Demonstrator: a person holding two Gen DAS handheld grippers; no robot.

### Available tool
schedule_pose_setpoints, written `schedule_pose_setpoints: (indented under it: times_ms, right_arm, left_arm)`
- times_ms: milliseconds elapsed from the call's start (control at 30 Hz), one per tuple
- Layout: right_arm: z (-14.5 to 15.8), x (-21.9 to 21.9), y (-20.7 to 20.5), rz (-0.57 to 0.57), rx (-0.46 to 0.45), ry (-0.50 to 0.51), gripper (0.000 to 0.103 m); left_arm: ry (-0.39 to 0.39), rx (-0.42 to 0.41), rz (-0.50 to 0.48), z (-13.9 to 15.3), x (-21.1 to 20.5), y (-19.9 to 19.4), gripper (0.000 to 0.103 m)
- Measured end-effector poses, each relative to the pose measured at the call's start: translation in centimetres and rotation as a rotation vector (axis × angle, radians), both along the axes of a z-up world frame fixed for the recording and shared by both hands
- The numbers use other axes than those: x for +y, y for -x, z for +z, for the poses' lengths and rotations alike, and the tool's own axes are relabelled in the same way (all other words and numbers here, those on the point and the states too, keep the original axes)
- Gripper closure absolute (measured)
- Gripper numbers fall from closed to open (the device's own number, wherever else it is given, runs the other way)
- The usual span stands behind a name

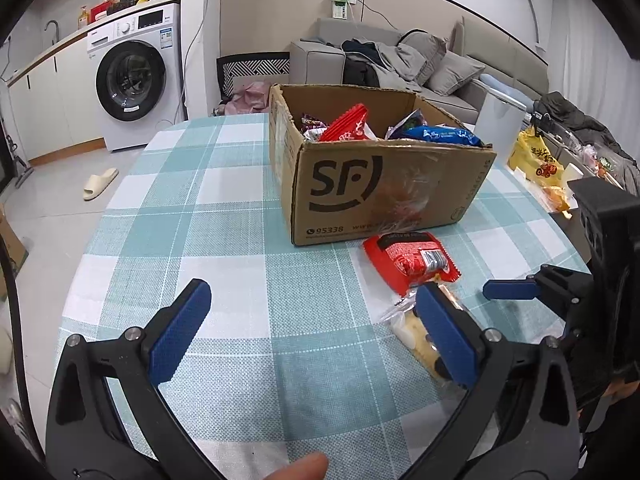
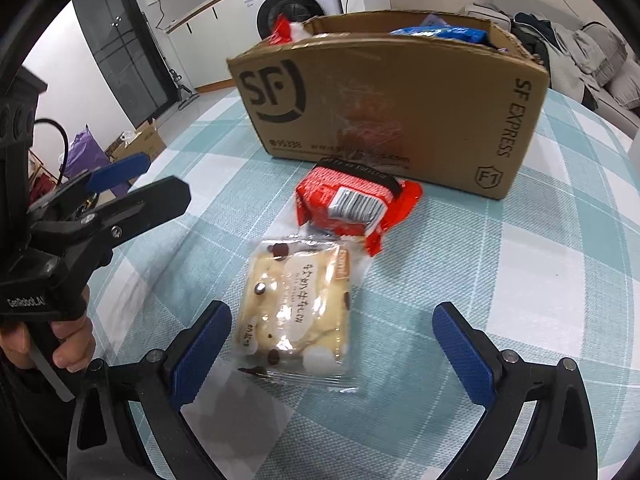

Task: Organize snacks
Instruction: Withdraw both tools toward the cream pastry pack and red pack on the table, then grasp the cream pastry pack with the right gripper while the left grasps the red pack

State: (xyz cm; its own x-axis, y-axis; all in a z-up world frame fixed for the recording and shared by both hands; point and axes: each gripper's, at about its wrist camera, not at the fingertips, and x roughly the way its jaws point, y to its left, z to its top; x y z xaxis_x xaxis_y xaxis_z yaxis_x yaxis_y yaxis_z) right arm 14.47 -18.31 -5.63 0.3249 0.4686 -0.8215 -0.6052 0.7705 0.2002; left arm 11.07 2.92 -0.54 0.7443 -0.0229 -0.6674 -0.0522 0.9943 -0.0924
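Gaping wide, right tongs (image 2: 332,344) astride cream bun packet (image 2: 298,308) (untouched), left tongs (image 1: 312,332) wide, empty.

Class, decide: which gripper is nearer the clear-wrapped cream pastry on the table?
Right. The right gripper is open with the pastry lying between its fingers. The left gripper is open beside it, over bare tablecloth.

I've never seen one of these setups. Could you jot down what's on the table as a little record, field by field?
surface: table with a teal checked cloth
box: open cardboard box, snack packets inside
loose snacks: red packet in front of the box; clear-wrapped cake nearer the camera
left gripper: open, empty
right gripper: open, its fingers on either side of the cake
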Motion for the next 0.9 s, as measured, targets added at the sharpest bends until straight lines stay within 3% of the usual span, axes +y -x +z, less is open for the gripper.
schedule_pose_setpoints:
  times_ms: [300, 500, 900]
  right_arm:
    - [-1.0, 2.2, 0.7, 0.016, -0.076, 0.097, 0.001]
    - [-1.0, 1.4, -0.1, -0.028, -0.075, 0.103, 0.003]
    - [0.1, 1.2, 0.8, 0.046, -0.097, 0.046, 0.043]
  left_arm:
    - [0.004, 0.014, 0.013, -0.5, 0.4, 0.0, 0.001]
    - [-0.002, 0.027, 0.002, -1.1, 0.1, -0.2, 0.001]
    - [-0.006, 0.044, -0.014, -1.9, -0.5, -0.6, 0.001]
